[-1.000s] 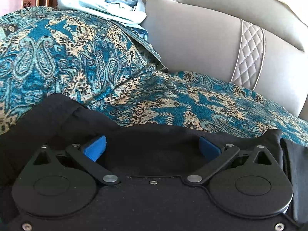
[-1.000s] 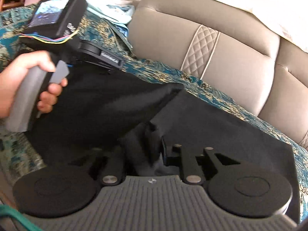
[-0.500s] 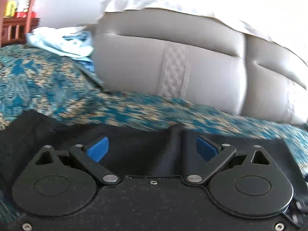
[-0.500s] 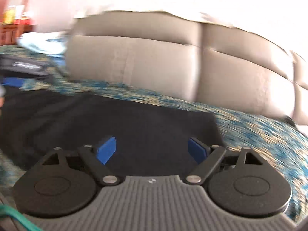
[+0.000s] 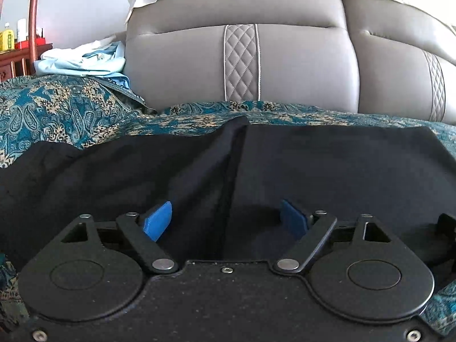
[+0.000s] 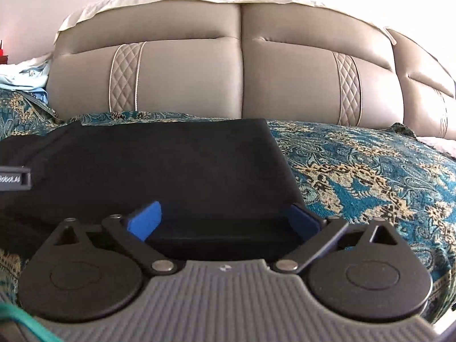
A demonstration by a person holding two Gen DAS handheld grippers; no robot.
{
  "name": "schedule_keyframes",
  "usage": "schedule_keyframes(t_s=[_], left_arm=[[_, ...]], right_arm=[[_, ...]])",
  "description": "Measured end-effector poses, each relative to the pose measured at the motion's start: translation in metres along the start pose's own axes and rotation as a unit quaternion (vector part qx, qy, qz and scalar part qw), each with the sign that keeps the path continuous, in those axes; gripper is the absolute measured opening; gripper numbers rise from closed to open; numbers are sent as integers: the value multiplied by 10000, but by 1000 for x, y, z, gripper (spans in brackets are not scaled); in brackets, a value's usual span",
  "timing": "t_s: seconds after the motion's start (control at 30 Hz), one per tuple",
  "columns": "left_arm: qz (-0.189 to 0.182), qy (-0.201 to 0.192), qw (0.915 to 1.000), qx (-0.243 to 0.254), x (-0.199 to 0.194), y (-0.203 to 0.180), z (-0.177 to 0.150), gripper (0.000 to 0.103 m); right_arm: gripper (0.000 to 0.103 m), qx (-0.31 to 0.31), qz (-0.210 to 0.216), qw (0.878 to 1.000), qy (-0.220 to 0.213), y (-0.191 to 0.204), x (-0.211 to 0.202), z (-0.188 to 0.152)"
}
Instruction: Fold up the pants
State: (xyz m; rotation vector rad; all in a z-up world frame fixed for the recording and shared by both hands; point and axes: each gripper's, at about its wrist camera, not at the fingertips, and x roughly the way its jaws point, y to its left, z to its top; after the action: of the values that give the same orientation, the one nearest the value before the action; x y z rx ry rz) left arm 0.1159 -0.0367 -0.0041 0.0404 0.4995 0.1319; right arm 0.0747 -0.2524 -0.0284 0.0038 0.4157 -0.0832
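Black pants (image 5: pixel 327 165) lie spread on a teal paisley cover; a raised fold ridge (image 5: pixel 230 148) runs down their middle. They also show in the right wrist view (image 6: pixel 176 165), with a straight right edge. My left gripper (image 5: pixel 226 218) is open and empty, low over the pants near the ridge. My right gripper (image 6: pixel 223 219) is open and empty, over the near right corner of the pants. A piece of the left tool (image 6: pixel 14 178) shows at the right wrist view's left edge.
A grey leather sofa back (image 5: pixel 285 65) rises behind the pants. The teal paisley cover (image 6: pixel 370 176) stretches to the right. A pile of light blue clothes (image 5: pixel 85 62) lies at the far left. A wooden shelf (image 5: pixel 17 57) stands beyond it.
My right gripper was shut on the black cloth a second ago and has let go and opened. Both grippers have swung round towards the sofa back and settled low over the pants.
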Motion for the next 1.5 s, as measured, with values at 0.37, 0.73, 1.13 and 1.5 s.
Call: schedule_keyframes(t_s=[0.37,0.73,1.13,1.5], left_arm=[[60,-143,9998,-130,5,8,-7,101],[-18,-105,9997,-206,6,13,-6,103],[-114,-141,9997,-168,6,17,-7,103],[-171,-119,9996,-203,7,19,-7,103]], right_arm=[[103,-49,11,10000,79,0,4,6],[103,-117,366,9987,328,-7,35,57],[95,-104,393,9917,1220,-24,120,93],[103,207,284,9964,775,-29,127,78]])
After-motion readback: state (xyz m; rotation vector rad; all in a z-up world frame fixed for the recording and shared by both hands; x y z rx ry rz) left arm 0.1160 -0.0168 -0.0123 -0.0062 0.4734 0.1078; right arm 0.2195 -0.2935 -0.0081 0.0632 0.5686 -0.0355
